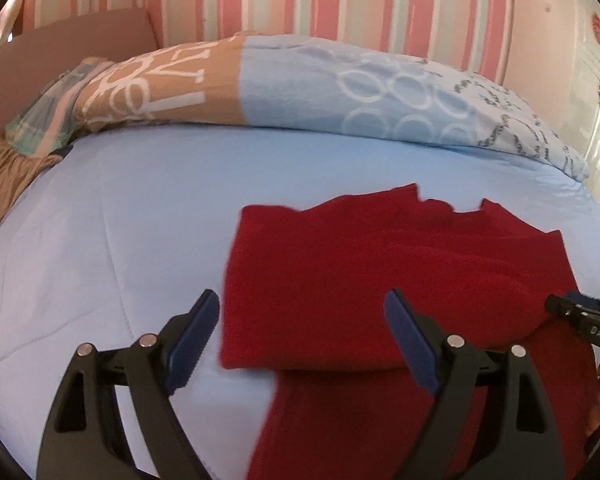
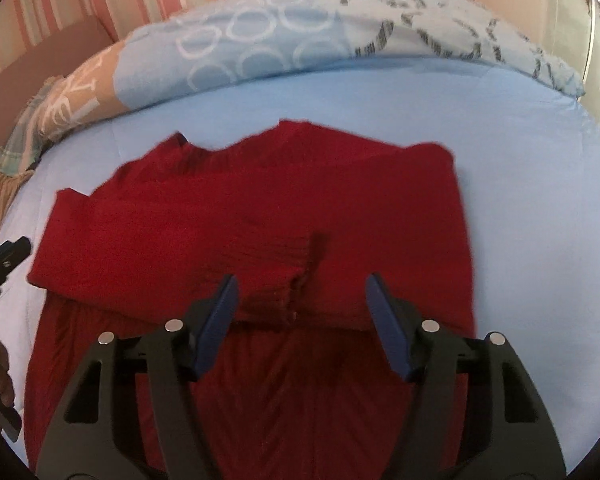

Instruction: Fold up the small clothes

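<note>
both grippers, left gripper [image 1: 302,340] and right gripper [image 2: 300,320], have jaws spread wide, holding nothing. red sweater [image 2: 260,216] lies half folded on the bed [image 2: 520,200]. grab both near corners evenly, then fold flat.

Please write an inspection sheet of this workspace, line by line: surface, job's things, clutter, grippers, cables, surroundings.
Surface: light blue bed sheet, smooth, with faint seams.
Job's things: one red garment, partly folded, a sleeve laid across the body; its lower part reaches the bottom of the right wrist view.
Clutter: patterned blue and tan duvet bunched along the far edge; tan fabric at the far left.
Grippers: left gripper jaws open, over the garment's left edge; right gripper jaws open, above the sleeve cuff; neither holds anything.
Cables: nothing seen.
Surroundings: pink striped wall behind the bed.
</note>
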A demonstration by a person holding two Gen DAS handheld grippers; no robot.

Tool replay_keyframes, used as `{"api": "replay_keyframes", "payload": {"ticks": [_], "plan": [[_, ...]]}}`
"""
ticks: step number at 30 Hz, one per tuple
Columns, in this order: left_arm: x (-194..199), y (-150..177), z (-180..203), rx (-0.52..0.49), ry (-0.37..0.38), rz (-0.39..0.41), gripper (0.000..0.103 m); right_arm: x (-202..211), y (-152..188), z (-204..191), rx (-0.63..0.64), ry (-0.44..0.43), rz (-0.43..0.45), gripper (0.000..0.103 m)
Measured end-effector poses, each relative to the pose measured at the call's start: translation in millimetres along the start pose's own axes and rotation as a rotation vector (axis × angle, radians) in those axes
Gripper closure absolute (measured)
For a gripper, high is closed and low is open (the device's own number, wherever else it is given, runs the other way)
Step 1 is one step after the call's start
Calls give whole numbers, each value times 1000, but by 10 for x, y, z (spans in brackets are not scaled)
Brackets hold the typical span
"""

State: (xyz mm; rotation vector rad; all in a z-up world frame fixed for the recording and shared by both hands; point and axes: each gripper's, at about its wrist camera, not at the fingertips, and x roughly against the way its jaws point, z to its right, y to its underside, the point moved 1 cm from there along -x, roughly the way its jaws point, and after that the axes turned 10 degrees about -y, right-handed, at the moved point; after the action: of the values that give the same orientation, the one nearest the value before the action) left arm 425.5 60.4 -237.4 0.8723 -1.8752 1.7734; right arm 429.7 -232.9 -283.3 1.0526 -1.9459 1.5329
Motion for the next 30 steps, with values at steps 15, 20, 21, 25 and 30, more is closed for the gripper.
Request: {"api": "replay_keyframes", "payload": {"ticks": [15, 20, 21, 25, 30], "plan": [[-99, -63, -72, 19, -16, -9, 18, 513, -441, 98, 58, 64, 155, 96], [-215, -95, 5, 10, -44, -33, 18, 443, -419, 379, 81, 140, 113, 96], [-301, -69, 32, -4, -67, -57, 18, 361, -359, 446, 86, 162, 81, 96], [-577, 68, 30, -2, -122, -128, 17, 162, -140, 636, 75, 202, 3, 95], [-602, 134, 31, -46, -131, -131, 16, 216, -93, 678, 71, 213, 24, 75]]}}
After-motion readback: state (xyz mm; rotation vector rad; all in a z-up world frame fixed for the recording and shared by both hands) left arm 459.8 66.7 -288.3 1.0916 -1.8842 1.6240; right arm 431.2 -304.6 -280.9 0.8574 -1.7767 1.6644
